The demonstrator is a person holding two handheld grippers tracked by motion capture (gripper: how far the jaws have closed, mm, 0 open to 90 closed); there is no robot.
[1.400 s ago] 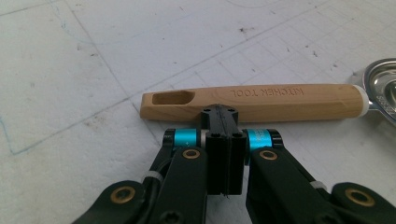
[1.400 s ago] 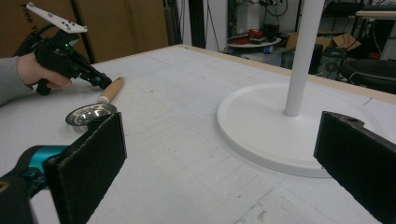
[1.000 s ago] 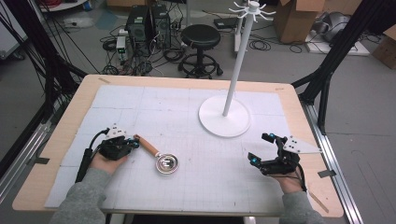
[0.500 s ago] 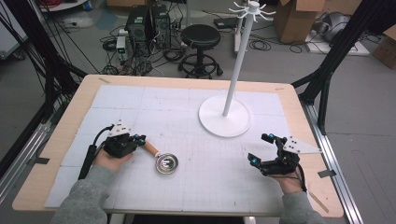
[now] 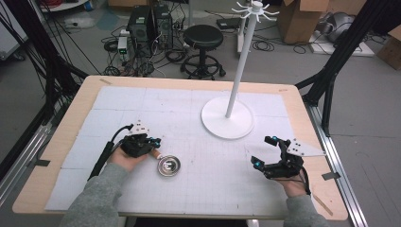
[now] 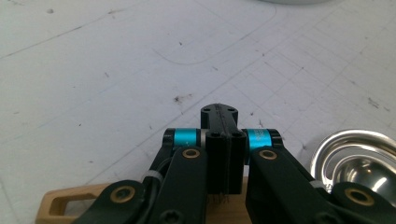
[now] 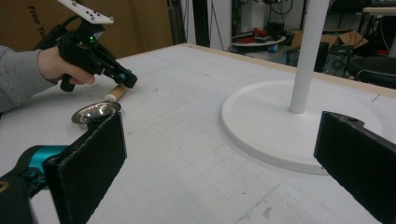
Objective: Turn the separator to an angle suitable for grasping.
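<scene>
The left hand-held gripper, lower left of the frame, hovers jaws together over the strainer's wooden handle; the right hand-held gripper, lower right, stands apart, empty.

Strainer on the table, front left of the stand, well apart.

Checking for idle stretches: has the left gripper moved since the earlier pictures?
Yes. The left gripper has slid rightward over the wooden handle, toward the white stand base.

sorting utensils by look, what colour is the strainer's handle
Light wood handle, clearest in the left gripper view.
</scene>
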